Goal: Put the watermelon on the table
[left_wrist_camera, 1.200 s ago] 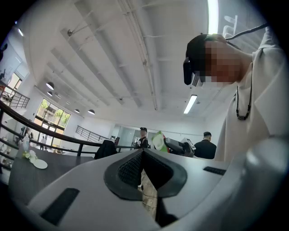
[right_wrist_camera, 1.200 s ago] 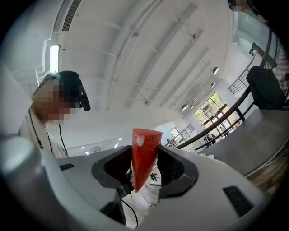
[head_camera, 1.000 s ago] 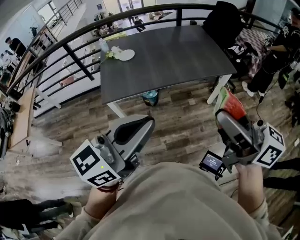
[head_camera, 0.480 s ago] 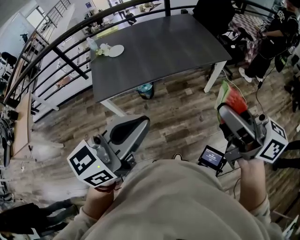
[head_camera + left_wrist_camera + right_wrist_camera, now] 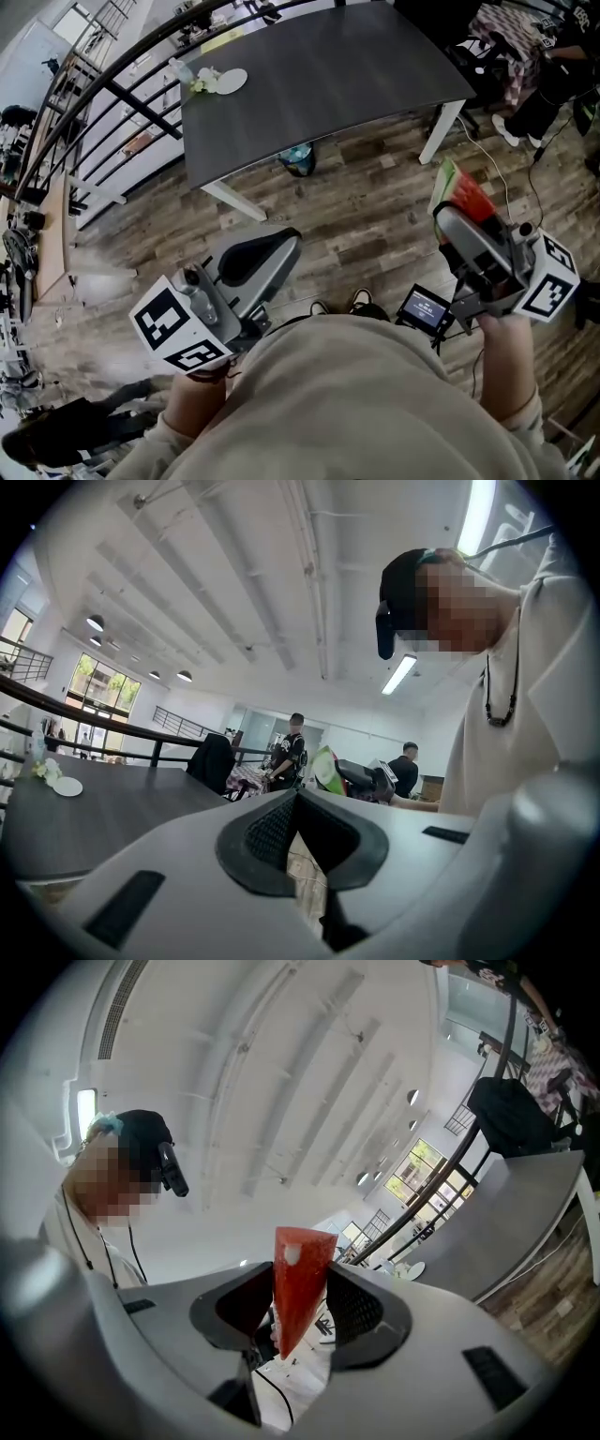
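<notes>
A red watermelon slice point(image 5: 463, 195) with a green rind is pinched between the jaws of my right gripper point(image 5: 452, 212), held in the air over the wooden floor at the right. In the right gripper view the slice point(image 5: 298, 1279) stands as a wedge between both pads of the gripper point(image 5: 296, 1299). My left gripper point(image 5: 278, 246) hangs at the lower left, shut with nothing in it; its pads meet in the left gripper view point(image 5: 296, 803). The dark grey table point(image 5: 319, 84) stands ahead, beyond both grippers.
A white plate point(image 5: 231, 81) and small flowers point(image 5: 201, 82) sit at the table's far left corner. A black railing point(image 5: 141, 58) runs behind the table. A blue-green bin point(image 5: 300, 160) stands under it. A person point(image 5: 553, 80) stands at the upper right.
Both grippers have sunk a little and the table has slid toward the top of the head view. The slice stays gripped in the right gripper; the left stays shut.
</notes>
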The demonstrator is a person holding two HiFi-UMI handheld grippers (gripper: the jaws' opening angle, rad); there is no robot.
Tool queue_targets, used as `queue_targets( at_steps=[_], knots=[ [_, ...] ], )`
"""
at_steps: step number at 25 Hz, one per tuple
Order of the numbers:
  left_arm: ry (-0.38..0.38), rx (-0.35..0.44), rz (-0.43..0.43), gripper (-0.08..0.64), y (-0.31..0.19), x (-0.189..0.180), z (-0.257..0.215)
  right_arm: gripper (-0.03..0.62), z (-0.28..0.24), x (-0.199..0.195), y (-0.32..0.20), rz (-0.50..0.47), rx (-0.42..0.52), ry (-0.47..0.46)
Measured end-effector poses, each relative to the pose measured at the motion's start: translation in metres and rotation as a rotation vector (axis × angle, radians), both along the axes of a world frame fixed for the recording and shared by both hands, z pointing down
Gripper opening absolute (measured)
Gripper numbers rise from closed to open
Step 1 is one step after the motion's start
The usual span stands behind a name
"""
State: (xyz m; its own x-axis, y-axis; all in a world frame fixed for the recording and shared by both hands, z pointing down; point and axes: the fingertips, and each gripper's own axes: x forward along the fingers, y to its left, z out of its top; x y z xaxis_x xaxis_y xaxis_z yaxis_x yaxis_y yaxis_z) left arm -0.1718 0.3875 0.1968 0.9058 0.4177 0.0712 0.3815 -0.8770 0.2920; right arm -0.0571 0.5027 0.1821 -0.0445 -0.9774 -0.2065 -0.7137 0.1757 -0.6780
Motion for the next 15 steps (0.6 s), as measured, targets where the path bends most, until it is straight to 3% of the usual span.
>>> queue_targets(
  at_steps=[6, 15],
  knots=[
    [-0.031, -0.015, -0.034, 0.003, 0.001, 0.011, 0.003, 0.190, 0.000, 0.010, 0.001, -0.022, 0.003, 0.015],
    [-0.026, -0.061, 0.036, 0.003, 0.003, 0.027, 0.015, 0.190, 0.012, 0.025, 0.026, 0.080, -0.023, 0.004]
  ],
)
